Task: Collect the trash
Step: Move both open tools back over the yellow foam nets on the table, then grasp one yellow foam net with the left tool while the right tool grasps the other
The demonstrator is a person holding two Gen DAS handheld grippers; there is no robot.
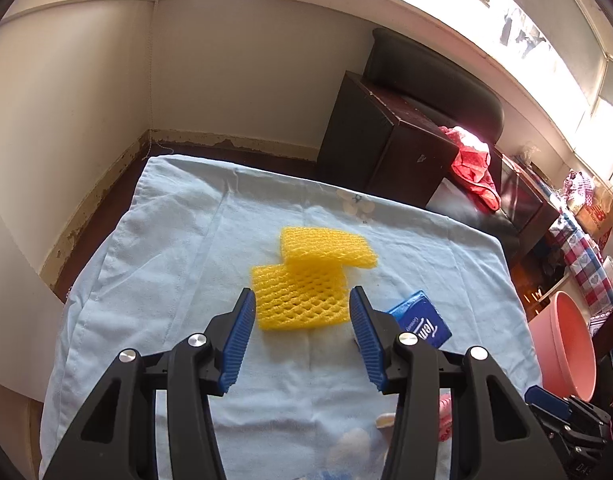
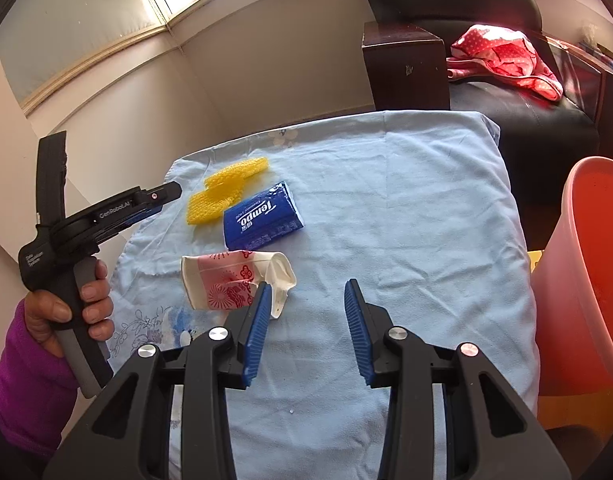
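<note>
Yellow foam netting lies on the light blue cloth; it also shows in the right wrist view. My left gripper is open, its fingertips on either side of the netting's near edge. A blue Tempo tissue pack lies beside the netting, also in the left wrist view. A crushed white and red paper cup lies in front of the pack. My right gripper is open and empty, its left fingertip by the cup.
A pink plastic bin stands right of the cloth-covered table, also seen in the left wrist view. A dark armchair with red cloth stands behind. Walls close off the left and far sides.
</note>
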